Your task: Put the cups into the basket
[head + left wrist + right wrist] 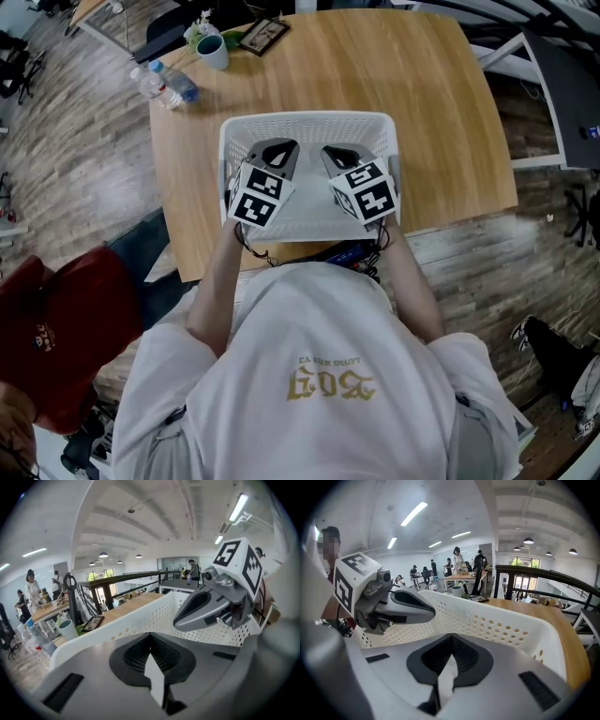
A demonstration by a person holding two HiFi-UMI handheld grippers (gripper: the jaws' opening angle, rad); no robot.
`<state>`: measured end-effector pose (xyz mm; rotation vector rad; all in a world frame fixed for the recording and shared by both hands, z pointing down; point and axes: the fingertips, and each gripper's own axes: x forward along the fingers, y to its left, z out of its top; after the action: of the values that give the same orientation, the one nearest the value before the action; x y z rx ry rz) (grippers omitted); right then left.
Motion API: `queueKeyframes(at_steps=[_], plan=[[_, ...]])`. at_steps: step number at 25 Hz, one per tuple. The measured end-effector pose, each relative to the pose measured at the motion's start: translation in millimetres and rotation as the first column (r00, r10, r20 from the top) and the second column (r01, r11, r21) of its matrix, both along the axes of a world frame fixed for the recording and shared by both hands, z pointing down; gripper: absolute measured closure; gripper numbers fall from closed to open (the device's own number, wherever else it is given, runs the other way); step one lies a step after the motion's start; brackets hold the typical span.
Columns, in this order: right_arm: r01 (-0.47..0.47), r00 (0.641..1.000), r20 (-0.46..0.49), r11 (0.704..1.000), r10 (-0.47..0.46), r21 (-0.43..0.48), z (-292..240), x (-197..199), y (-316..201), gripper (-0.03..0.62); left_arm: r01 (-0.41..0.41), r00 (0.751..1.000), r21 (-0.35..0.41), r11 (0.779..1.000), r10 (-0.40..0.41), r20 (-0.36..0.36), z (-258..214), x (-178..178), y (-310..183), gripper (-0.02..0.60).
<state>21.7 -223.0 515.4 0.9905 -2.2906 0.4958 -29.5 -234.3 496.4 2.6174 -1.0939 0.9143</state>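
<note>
Wooden table (450,112) with white basket (309,123); left tool (279,150), right tool (337,156) closed.

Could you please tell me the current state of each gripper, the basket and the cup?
Left gripper: shut, holding nothing, above the basket.
Right gripper: shut, holding nothing, above the basket.
Basket: upright on the table, no cup visible inside.
Cup: upright on the table's far corner, outside the basket.
</note>
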Motion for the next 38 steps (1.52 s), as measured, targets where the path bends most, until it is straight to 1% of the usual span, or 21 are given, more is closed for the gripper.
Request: queueKeyframes(at_steps=[3,7,10,14,17,20,22,26,30,34,38], plan=[[-0.036,0.999,0.037,0.999,0.035,0.025,-10,4,-1,0.583,0.057,0.994,0.040,0.998,-0.053,-0.094,-20,-6,-3,0.574],[-0.084,0.994,0.079,0.993,0.077,0.088,-31,12,-1,0.583,0.121,0.981,0.113,0.986,-0.102,-0.166,-47,-18,-4,0.574],[-0.100,0.990,0.113,0.979,0.081,0.176,-55,16,0,0.583,0.171,0.967,0.181,0.969,-0.130,-0.217,-68,-26,-4,0.574],[-0.171,0.979,0.157,0.943,0.130,0.287,-83,26,1,0.583,0.230,0.949,0.262,0.937,-0.157,-0.272,-92,-36,0,0.574],[-0.246,0.963,0.196,0.906,0.187,0.344,-99,37,3,0.583,0.257,0.942,0.320,0.912,-0.163,-0.294,-109,-41,6,0.574],[-0.302,0.946,0.236,0.869,0.222,0.393,-114,48,7,0.583,0.288,0.932,0.381,0.878,-0.167,-0.320,-127,-49,9,0.574],[-0.328,0.938,0.251,0.846,0.239,0.421,-122,55,9,0.583,0.310,0.925,0.405,0.860,-0.175,-0.336,-135,-54,9,0.574],[-0.374,0.923,0.273,0.801,0.271,0.467,-137,64,9,0.583,0.336,0.917,0.435,0.836,-0.184,-0.355,-147,-60,12,0.574],[-0.397,0.914,0.284,0.777,0.289,0.488,-148,68,11,0.583,0.331,0.920,0.461,0.824,-0.172,-0.353,-161,-55,17,0.574],[-0.403,0.912,0.289,0.766,0.290,0.501,-156,68,13,0.583,0.322,0.923,0.476,0.818,-0.159,-0.351,-171,-51,19,0.574],[-0.412,0.909,0.290,0.757,0.300,0.507,-161,69,13,0.583,0.324,0.921,0.481,0.815,-0.154,-0.359,-174,-49,20,0.574]])
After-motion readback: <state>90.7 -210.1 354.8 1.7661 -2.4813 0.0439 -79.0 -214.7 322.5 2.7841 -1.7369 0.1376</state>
